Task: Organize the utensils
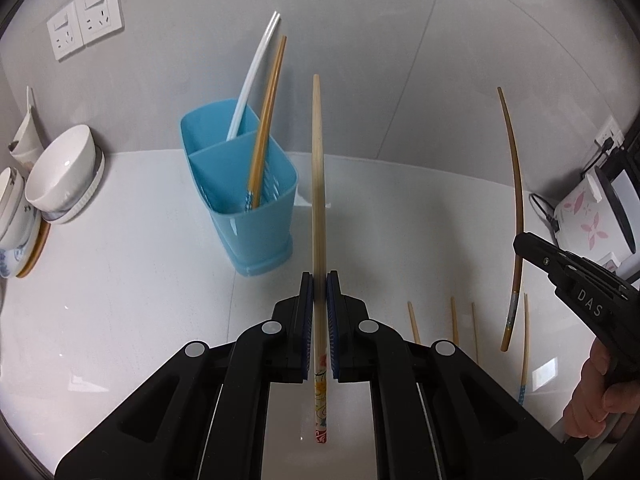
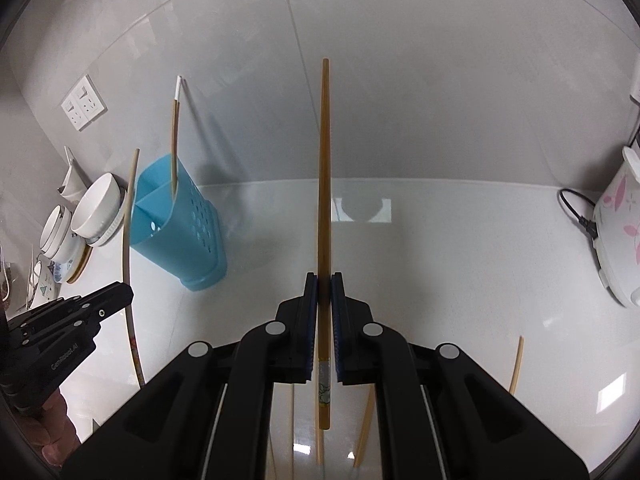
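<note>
Between the blue-padded fingers of the left gripper: one pale chopstick, clamped, jaws narrowed onto its shaft. Long axis runs straight away from the camera; bare tapered tip far, decorated end near, with a yellow, red and blue floral pattern below the pads. No legible writing on it.

Right gripper: closed likewise on a darker brown chopstick, same orientation, blunt tip far, a small grey-and-pattern band on the near end. In the left wrist view this gripper enters from the right edge with the stick upright and slightly bowed by the lens; its housing reads "DAS". In the right wrist view the left gripper's housing reads "GenRobot.AI", faintly.

Blue utensil holder: two compartments, perforated walls, standing on the white counter ahead and left of the left gripper. Far compartment holds white chopsticks; near compartment holds an orange-brown pair. All lean up and to the right, patterned ends down.

Loose chopsticks: several lying on the counter between and beneath the grippers, largely hidden by the gripper bodies.

Left margin: stacked white bowls on plates. Wall: double socket plate. Right margin: white rice cooker with pink flower print, black cord attached.
</note>
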Tool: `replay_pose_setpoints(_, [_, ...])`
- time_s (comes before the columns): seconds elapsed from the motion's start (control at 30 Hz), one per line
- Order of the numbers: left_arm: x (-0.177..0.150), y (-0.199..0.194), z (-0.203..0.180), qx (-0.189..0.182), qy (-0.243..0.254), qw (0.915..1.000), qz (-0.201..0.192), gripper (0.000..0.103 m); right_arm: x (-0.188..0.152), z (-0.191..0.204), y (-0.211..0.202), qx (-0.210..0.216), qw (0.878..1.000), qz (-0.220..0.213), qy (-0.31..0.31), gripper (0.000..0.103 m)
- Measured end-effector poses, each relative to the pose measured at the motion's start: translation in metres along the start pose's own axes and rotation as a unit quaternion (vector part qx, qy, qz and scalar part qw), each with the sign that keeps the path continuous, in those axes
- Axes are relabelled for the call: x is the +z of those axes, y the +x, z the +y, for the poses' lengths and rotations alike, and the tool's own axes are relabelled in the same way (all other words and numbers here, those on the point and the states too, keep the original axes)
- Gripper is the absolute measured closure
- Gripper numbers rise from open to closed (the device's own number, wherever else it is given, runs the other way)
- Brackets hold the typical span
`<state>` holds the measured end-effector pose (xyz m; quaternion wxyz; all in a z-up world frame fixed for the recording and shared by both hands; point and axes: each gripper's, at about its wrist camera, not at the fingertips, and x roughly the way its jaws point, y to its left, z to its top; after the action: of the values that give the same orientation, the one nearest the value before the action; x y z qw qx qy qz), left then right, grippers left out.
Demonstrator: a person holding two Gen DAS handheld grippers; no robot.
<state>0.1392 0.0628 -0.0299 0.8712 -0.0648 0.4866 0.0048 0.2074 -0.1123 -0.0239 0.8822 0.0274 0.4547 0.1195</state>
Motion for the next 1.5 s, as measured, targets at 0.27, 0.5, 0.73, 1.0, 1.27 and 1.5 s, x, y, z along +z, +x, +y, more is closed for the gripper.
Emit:
replay_pose_setpoints(0.27, [0.024, -0.008, 0.011, 0.004, -0.009, 0.9995, -0.031, 0.097, 0.022, 0.015, 0.002, 0.015, 1.000, -0.020, -0.016, 0.097])
replay_pose_setpoints(0.5, [0.041, -0.013, 0.019, 0.005, -0.018, 0.9984, -0.054, 0.097, 0.037, 0.029, 0.007, 0.030, 0.999, -0.031, -0.028, 0.097])
replay_pose_setpoints(0.73, [0.056, -0.020, 0.024, 0.005, -0.020, 0.9963, -0.083, 0.097, 0.052, 0.043, 0.008, 0.047, 0.997, -0.049, -0.041, 0.097])
replay_pose_setpoints(1.0, [0.085, -0.045, 0.033, 0.011, -0.025, 0.9909, -0.132, 0.097, 0.071, 0.053, 0.003, 0.065, 0.994, -0.073, -0.051, 0.097])
replay_pose_setpoints(1.27, [0.098, -0.051, 0.040, 0.002, -0.028, 0.9763, -0.215, 0.097, 0.078, 0.066, 0.007, 0.081, 0.992, -0.084, -0.054, 0.097])
replay_pose_setpoints(1.5, [0.095, -0.025, 0.045, 0.005, -0.013, 0.9692, -0.246, 0.097, 0.077, 0.065, 0.009, 0.088, 0.991, -0.083, -0.056, 0.097])
